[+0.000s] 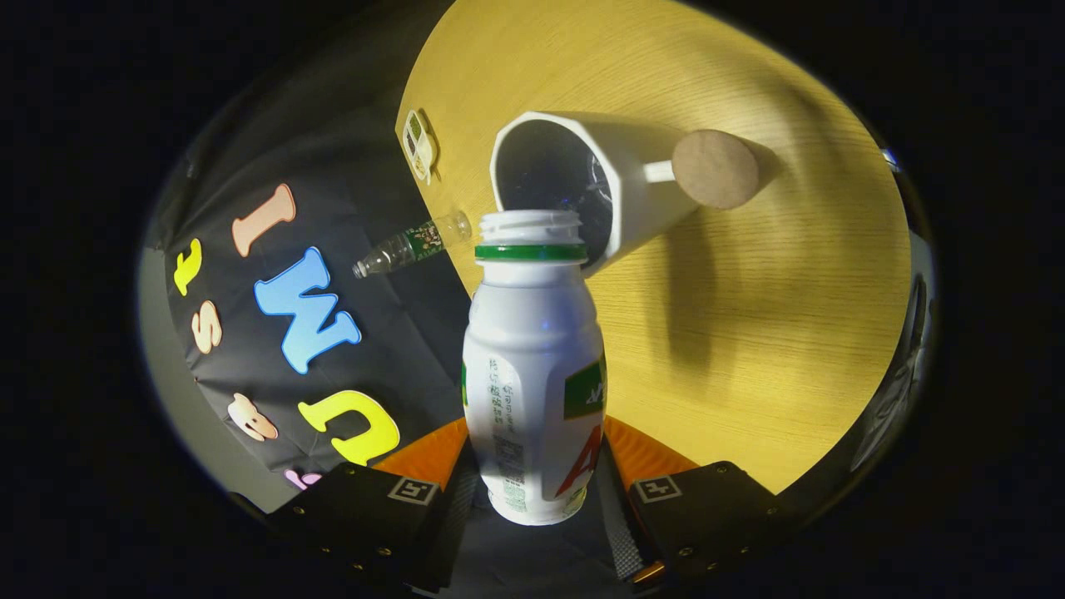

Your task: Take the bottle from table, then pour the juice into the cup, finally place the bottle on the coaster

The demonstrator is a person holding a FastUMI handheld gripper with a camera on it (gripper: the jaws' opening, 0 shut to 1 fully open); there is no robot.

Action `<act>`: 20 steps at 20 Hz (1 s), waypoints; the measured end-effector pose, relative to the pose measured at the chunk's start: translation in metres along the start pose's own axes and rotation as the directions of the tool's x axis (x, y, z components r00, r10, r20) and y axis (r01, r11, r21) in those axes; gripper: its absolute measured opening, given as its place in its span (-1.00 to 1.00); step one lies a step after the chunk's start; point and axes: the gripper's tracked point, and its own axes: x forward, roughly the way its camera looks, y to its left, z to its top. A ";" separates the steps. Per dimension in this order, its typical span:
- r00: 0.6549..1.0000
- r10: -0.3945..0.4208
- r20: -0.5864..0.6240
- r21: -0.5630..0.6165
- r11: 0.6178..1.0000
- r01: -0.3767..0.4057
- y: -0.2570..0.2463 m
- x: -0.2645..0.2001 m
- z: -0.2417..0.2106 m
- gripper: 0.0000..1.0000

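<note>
Bottle (532,366) clamped in gripper (532,487), uncapped, tipped at the cup.
Both fingers press its base; mouth meets white cup (641,187) rim; round coaster (715,169) beyond on wooden counter (749,333).

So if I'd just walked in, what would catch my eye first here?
Most likely the white bottle, uncapped, clamped between the tongs and tipped so its mouth reaches the rim of the white cup just beyond. Next, the round brown coaster on the wooden table beside the cup's handle, and a small clear bottle at the table's edge.
</note>
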 end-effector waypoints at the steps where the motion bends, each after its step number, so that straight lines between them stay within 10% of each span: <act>1: 1.000 -0.005 -0.005 0.004 1.000 0.005 -0.001 -0.001 -0.001 0.40; 20: 0.997 -0.060 -0.058 0.104 0.992 0.066 0.011 -0.004 0.004 0.41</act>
